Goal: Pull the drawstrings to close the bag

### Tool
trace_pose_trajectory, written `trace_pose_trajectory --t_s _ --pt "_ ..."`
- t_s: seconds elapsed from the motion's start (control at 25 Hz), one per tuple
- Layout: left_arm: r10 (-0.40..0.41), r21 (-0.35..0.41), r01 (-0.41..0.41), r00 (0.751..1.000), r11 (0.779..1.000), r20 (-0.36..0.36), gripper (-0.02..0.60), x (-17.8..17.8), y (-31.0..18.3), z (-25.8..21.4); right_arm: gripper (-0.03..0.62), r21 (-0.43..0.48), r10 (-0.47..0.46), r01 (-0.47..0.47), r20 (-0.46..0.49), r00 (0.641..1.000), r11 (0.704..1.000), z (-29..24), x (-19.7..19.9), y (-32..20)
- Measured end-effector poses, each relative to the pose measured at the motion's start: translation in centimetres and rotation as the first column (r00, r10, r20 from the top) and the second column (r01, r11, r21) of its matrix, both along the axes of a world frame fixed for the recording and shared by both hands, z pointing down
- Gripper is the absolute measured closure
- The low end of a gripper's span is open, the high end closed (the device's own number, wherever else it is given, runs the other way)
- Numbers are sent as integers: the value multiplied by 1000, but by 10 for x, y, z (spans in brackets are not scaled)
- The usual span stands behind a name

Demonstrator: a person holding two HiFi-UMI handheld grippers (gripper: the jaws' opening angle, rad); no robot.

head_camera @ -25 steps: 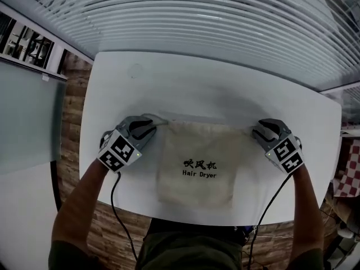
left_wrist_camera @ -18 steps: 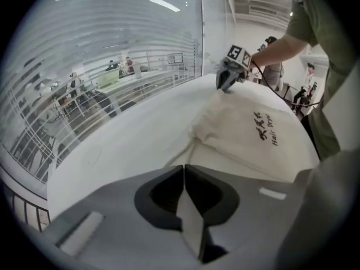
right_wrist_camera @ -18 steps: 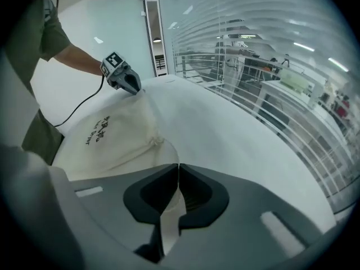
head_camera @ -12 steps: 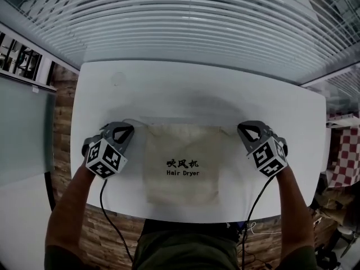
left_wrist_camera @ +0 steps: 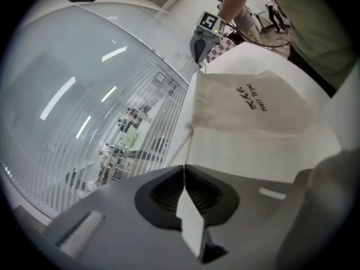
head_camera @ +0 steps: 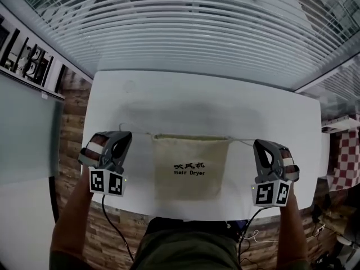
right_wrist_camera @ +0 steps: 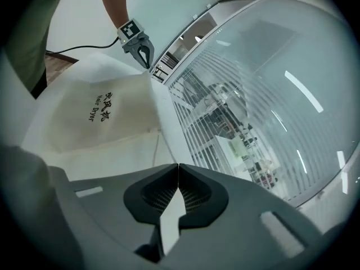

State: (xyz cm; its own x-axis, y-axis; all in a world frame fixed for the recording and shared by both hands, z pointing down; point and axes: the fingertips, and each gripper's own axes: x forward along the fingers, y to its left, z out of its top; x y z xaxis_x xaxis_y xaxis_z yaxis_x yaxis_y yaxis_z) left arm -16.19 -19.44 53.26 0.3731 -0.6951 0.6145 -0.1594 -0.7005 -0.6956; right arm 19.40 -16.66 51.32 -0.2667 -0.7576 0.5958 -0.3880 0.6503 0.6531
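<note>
A beige cloth bag point(head_camera: 191, 167) printed "Hair Dryer" lies flat on the white table point(head_camera: 197, 100), its mouth on the far side. A thin drawstring point(head_camera: 138, 131) runs left from the mouth to my left gripper point(head_camera: 122, 137), which is shut on it. Another drawstring point(head_camera: 242, 141) runs right to my right gripper point(head_camera: 257, 146), also shut on it. In the left gripper view the drawstring point(left_wrist_camera: 188, 142) leads from the bag point(left_wrist_camera: 253, 103) into the closed jaws of the left gripper point(left_wrist_camera: 184, 167). The right gripper view shows its drawstring point(right_wrist_camera: 158, 146) entering the closed right gripper point(right_wrist_camera: 178, 166) from the bag point(right_wrist_camera: 107, 108).
Window blinds point(head_camera: 185, 27) run along the table's far edge. The table's near edge point(head_camera: 191, 214) is just below the bag, with the person's body behind it. Cables point(head_camera: 109, 218) hang from both grippers over a brick-patterned floor.
Both grippers have moved apart, away from the bag's top corners. The drawstrings now stretch out on each side and the bag's mouth looks narrower and gathered.
</note>
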Motion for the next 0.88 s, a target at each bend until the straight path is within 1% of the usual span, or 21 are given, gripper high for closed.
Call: trace_pose_trajectory --t_s 0.2,0.32,0.44,0.6,0.72,0.88 --pt "-28 64 30 999 997 -30 574 -3 17 -40 579 57 71 -72 26 997 996 -40 20 20" --pt "-28 100 31 999 995 -28 575 -5 27 -62 579 84 97 -100 32 995 991 -62 26 30" --pt "-32 149 35 999 988 -25 575 -7 29 -81 579 125 115 -119 37 993 985 -79 28 34" --pt "-61 176 66 998 982 -35 575 -16 25 -102 579 158 163 -169 52 985 973 -101 35 36" --pt "-109 191 115 993 975 -42 575 -21 18 -111 579 189 186 -191 47 981 963 -112 37 36" --pt "-190 194 201 979 960 -73 575 -34 6 -121 580 212 217 -222 45 975 952 -122 40 31"
